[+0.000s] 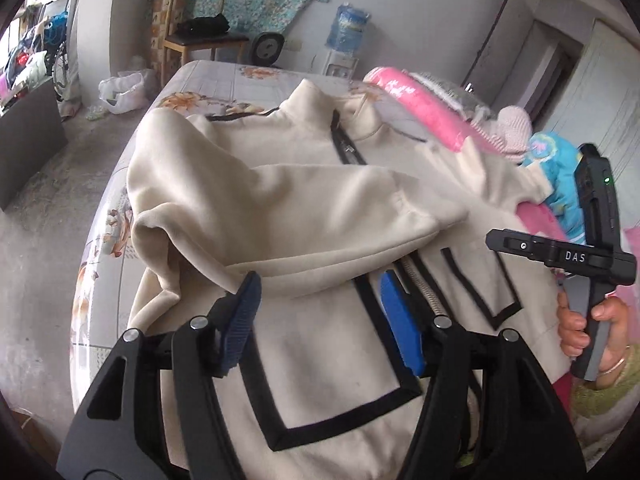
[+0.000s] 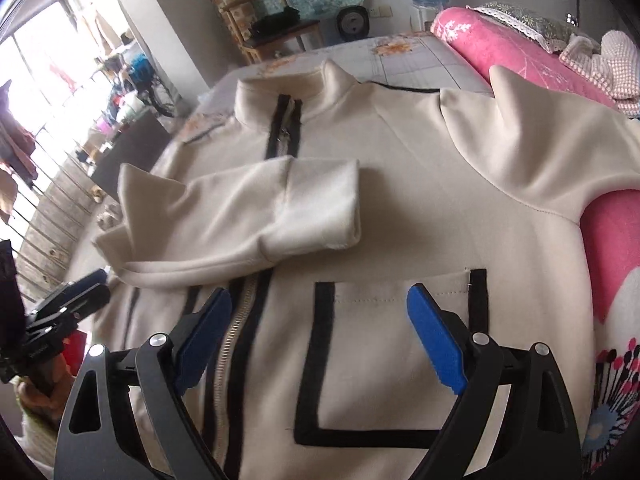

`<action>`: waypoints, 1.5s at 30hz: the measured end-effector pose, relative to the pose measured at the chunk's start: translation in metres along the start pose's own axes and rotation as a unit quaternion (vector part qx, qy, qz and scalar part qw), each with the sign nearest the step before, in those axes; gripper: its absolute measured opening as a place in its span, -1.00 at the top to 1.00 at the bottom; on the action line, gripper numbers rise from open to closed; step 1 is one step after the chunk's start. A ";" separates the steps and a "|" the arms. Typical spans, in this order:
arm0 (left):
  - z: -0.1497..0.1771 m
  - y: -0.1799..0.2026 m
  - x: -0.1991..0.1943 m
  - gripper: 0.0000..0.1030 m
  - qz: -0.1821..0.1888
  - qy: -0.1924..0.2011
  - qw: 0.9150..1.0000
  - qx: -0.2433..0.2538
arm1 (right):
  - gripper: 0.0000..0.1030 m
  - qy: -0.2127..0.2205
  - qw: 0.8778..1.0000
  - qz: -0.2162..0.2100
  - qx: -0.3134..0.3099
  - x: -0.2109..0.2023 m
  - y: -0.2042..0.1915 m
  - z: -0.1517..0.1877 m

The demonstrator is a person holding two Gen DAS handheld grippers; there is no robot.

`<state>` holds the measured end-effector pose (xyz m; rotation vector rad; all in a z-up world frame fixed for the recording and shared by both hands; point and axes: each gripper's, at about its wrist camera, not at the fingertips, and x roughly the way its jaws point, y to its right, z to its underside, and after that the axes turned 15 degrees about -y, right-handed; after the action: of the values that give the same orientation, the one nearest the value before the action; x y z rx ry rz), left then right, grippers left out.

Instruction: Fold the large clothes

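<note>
We have the cream jacket (image 2: 400,184) flat on the bed (image 2: 404,60), one sleeve (image 2: 256,212) folded across; the other sleeve (image 2: 532,148) and body remain, left tongs (image 1: 320,296) and right tongs (image 2: 320,312) both apart, empty

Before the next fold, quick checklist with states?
1. Left tongs open, empty: ok.
2. Right tongs open, empty: ok.
3. One sleeve folded across the jacket front: ok.
4. Other sleeve folded in: not ok, draped over the pink bedding.
5. Zipper closed: ok as far as seen.
6. Hem lying flat: cannot tell, out of view.
</note>
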<state>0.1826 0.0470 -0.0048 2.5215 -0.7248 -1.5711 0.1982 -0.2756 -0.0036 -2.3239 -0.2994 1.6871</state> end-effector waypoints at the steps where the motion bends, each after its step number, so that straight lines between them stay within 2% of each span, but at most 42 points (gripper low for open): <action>1: 0.003 -0.002 -0.007 -0.15 0.010 0.012 1.000 -0.004 | -0.69 0.010 1.000 -0.027 0.004 -0.009 0.004 0.001; 3: 0.005 -0.008 -0.012 -0.15 -0.005 0.021 1.000 -0.020 | -0.69 0.021 0.998 -0.059 0.016 -0.017 0.011 -0.002; 6: 0.002 -0.018 0.000 -0.13 -0.084 0.000 0.996 -0.044 | -0.68 0.013 0.998 -0.060 0.032 -0.008 0.021 -0.021; 8: 0.000 -0.026 0.010 -0.05 -0.127 -0.013 0.990 -0.058 | -0.51 -0.003 0.997 -0.057 0.047 0.006 0.025 -0.037; 12: 0.005 -0.039 0.019 -0.04 -0.145 -0.029 0.986 -0.080 | -0.26 -0.028 0.999 -0.011 0.038 0.038 0.022 -0.065; 14: 0.008 -0.045 0.024 0.03 -0.166 -0.039 0.981 -0.091 | -0.12 -0.044 0.999 0.000 0.030 0.053 0.021 -0.073; 16: 0.009 -0.051 0.029 0.21 -0.189 -0.047 0.976 -0.095 | 0.13 -0.064 0.998 0.014 0.022 0.067 0.022 -0.078; 17: 0.009 -0.053 0.030 0.25 -0.196 -0.049 0.974 -0.099 | 0.16 -0.073 0.997 0.018 0.018 0.074 0.021 -0.079; 20: 0.010 -0.057 0.030 0.38 -0.212 -0.045 0.971 -0.099 | 0.44 -0.074 0.997 0.037 -0.003 0.078 0.015 -0.084; 21: 0.010 -0.058 0.030 0.47 -0.220 -0.045 0.970 -0.098 | 0.65 -0.079 0.996 0.034 -0.007 0.079 0.014 -0.086; 24: 0.009 -0.061 0.031 0.69 -0.240 -0.046 0.965 -0.099 | 0.87 -0.083 0.995 0.057 -0.025 0.079 0.006 -0.090; 26: 0.009 -0.065 0.030 0.74 -0.236 -0.045 0.965 -0.106 | 0.89 -0.079 0.995 0.056 -0.034 0.073 0.001 -0.096; 28: 0.010 -0.067 0.028 0.79 -0.236 -0.044 0.965 -0.109 | 0.90 -0.056 0.996 0.059 -0.044 0.057 -0.005 -0.106; 31: 0.011 -0.068 0.027 0.82 -0.237 -0.044 0.964 -0.109 | 0.90 0.004 0.997 0.054 -0.062 0.014 -0.018 -0.121; 33: 0.011 -0.067 0.027 0.83 -0.239 -0.045 0.964 -0.110 | 0.90 0.056 0.993 0.076 -0.071 -0.016 -0.024 -0.126; 35: 0.011 -0.067 0.027 0.83 -0.241 -0.047 0.963 -0.110 | 0.90 0.083 0.990 0.094 -0.062 -0.033 -0.016 -0.125; 37: 0.011 -0.068 0.026 0.83 -0.240 -0.048 0.963 -0.111 | 0.90 0.072 0.991 0.101 -0.041 -0.027 0.004 -0.124; 40: 0.011 -0.069 0.026 0.83 -0.239 -0.050 0.963 -0.110 | 0.90 0.010 0.995 0.095 -0.006 0.014 0.041 -0.121; 42: 0.011 -0.070 0.026 0.83 -0.240 -0.051 0.963 -0.111 | 0.88 -0.005 0.996 0.090 0.010 0.034 0.058 -0.116; 44: 0.011 -0.070 0.025 0.84 -0.242 -0.051 0.962 -0.111 | 0.73 -0.008 0.996 0.080 0.028 0.043 0.069 -0.116; 45: 0.011 -0.071 0.025 0.84 -0.242 -0.051 0.962 -0.112 | 0.55 -0.010 0.997 0.070 0.033 0.045 0.073 -0.119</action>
<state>0.2068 0.1005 -0.0529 2.5804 0.0861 -1.8029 0.3264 -0.3407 -0.0327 -2.3300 -0.0835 1.7557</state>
